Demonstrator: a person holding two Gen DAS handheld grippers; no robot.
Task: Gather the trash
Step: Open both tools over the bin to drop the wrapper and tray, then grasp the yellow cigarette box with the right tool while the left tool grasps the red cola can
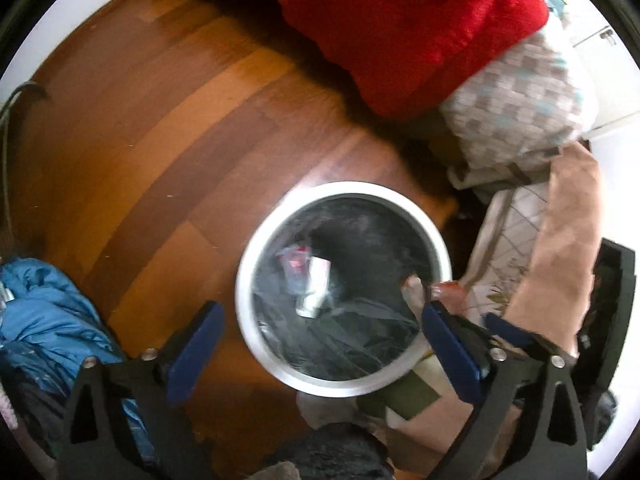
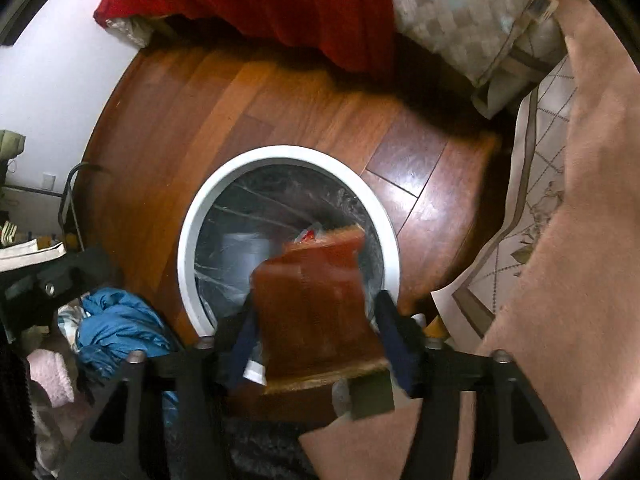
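A round white-rimmed trash bin with a clear liner stands on the wood floor. Inside lie a white can and a clear cup with red print. My left gripper is open and empty, hovering over the bin's near rim. In the right wrist view the bin is below my right gripper, which is shut on a crumpled brown wrapper held over the bin's near side. The right gripper's fingers also show in the left wrist view.
A red blanket and a checked pillow lie beyond the bin. A beige cloth and patterned sheet are at the right. Blue clothing lies at the left. A dark bar stand is far left.
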